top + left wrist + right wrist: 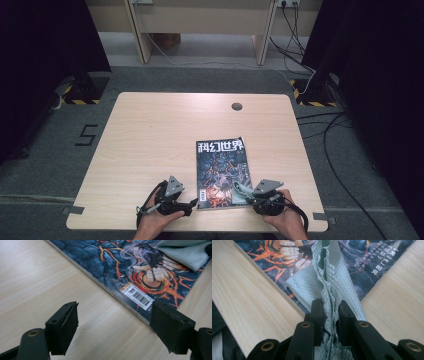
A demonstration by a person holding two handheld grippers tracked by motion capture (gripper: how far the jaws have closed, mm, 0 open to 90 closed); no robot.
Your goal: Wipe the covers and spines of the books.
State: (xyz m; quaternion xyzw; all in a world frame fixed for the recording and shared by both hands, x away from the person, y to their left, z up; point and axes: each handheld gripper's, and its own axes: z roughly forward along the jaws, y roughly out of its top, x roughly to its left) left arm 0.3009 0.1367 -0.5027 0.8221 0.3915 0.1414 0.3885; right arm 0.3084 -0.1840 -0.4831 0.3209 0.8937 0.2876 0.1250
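Now our right gripper (329, 315) clamps the green cloth (332, 282) over the magazine (220, 170); our left gripper (113, 325) stands apart, empty.

Open tabletop (150, 135) left of and beyond the magazine (220, 170), with only a small round grommet (236, 106) near the far edge; near edge crowded, left gripper (191, 205) hard by the magazine's corner, right gripper (246, 192) and cloth (242, 189) over its other corner.

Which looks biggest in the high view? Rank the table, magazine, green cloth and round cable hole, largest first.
1. table
2. magazine
3. green cloth, pinched in the right gripper
4. cable hole, farthest from the camera, so it may look smaller than it is
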